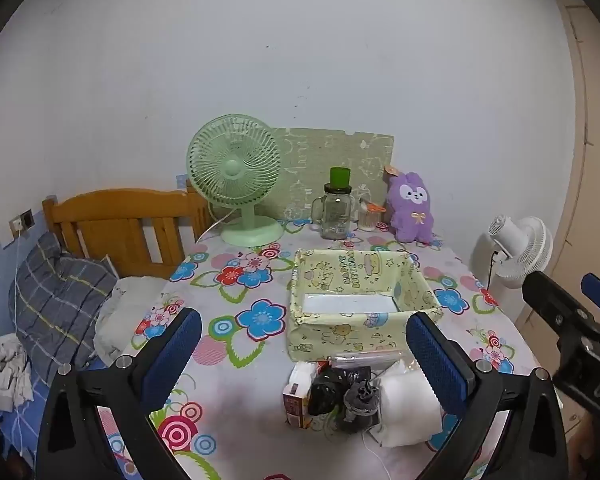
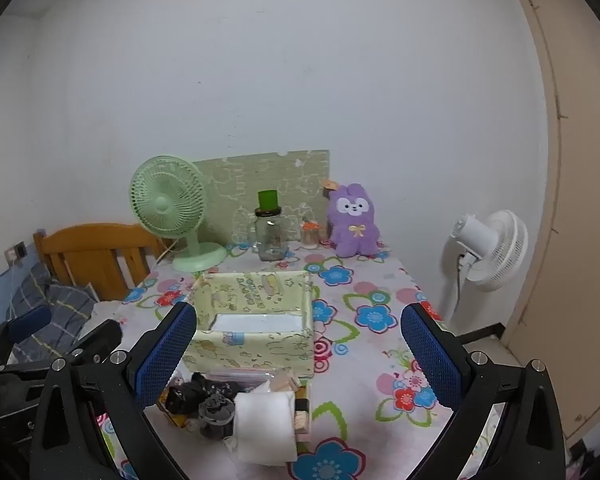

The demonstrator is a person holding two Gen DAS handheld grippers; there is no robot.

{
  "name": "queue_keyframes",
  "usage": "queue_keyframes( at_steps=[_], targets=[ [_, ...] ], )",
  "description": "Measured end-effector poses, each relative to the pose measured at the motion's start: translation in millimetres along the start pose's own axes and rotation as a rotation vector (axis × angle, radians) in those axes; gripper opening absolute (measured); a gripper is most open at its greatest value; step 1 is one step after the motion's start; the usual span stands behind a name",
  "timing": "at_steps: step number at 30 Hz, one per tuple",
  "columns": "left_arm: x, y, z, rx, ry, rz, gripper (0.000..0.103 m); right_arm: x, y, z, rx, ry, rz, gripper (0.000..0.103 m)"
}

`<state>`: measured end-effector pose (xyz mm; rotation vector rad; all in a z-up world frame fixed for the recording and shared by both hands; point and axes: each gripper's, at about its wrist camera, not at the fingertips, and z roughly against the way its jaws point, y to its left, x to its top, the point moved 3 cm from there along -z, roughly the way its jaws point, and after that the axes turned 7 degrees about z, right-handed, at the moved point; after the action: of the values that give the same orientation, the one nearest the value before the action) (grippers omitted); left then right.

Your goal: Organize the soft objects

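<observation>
Task barely begun, by look of it — fabric box (image 1: 364, 304) on table (image 1: 228, 384) holds no soft items. Pile (image 1: 356, 396) of soft items sits just before box, untouched. Left gripper (image 1: 304, 356) and right gripper (image 2: 298, 354) both wide open, empty — everything left to move.

Open left hand-held gripper (image 1: 304, 354), yellow fabric basket (image 1: 332, 336), white roll (image 1: 410, 410)

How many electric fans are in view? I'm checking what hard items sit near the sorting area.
2. A pale green desk fan stands on the floral-clothed table's far left corner. A white pedestal fan stands on the floor right of the table. Others may sit outside the frames.
</observation>
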<state>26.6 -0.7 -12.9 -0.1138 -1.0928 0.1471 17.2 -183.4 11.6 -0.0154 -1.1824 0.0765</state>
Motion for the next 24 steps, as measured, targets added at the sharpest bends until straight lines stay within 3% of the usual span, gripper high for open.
queue_keyframes(
  at_steps=[4, 5, 11, 24],
  targets=[
    [3, -1, 2, -0.008, -0.01, -0.021, 0.103, 0, 0, 7, 0.001, -0.011, -0.03, 0.103],
    [3, -10, 4, -0.01, -0.01, -0.046, 0.103, 0, -2, 0, 0.005, 0.052, -0.059, 0.103],
    [-4, -17, 3, -0.011, -0.014, -0.066, 0.103, -2, -4, 3, -0.001, 0.008, -0.042, 0.103],
    [-8, -16, 2, -0.014, -0.011, -0.05, 0.103, -1, -3, 3, -0.005, 0.009, -0.031, 0.103]
  ],
)
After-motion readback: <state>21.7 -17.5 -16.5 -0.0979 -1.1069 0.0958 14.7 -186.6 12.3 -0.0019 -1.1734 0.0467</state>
